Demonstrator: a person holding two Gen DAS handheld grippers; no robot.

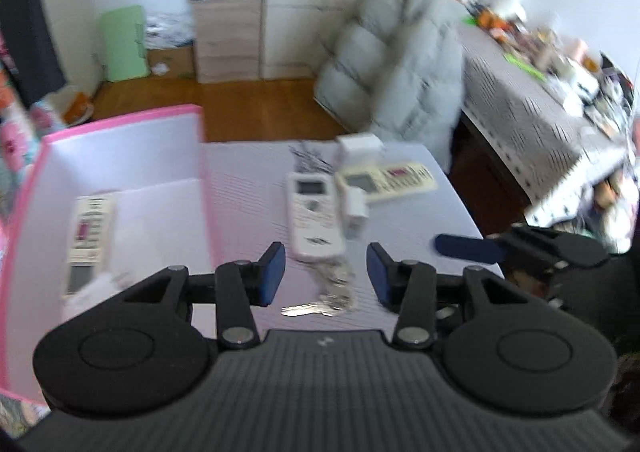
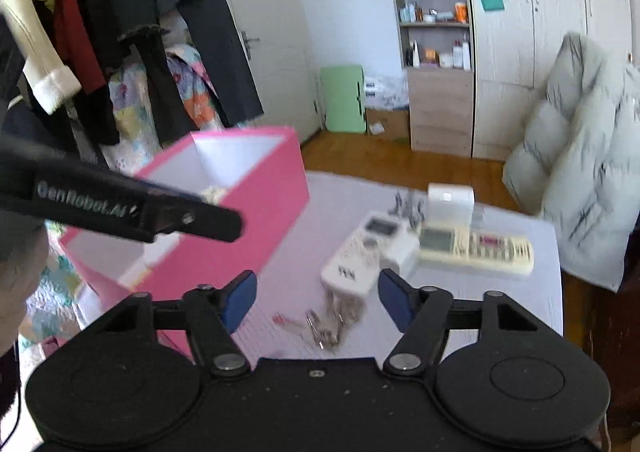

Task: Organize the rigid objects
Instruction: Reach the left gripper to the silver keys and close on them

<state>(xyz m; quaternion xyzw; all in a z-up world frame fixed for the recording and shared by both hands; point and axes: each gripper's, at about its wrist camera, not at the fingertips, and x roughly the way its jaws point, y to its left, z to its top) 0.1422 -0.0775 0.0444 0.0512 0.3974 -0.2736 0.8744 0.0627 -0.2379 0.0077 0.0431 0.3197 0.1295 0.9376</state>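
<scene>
We hover both grippers, left [image 1: 326, 272] and right [image 2: 318, 298], jaws apart and empty, over the keys [image 1: 332, 292], box [image 1: 120, 156] waiting alongside.

Wooden floor [image 2: 392, 164], shelf [image 2: 434, 12], perhaps wardrobes [image 2: 532, 32]

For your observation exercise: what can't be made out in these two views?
- Remote in the pink box, left wrist view: buttons blurred.
- Box contents, right wrist view: hidden by its wall and the left tool's arm.
- Keys, both views: count lost to blur.
- Desk clutter, left wrist view: blurred.
</scene>
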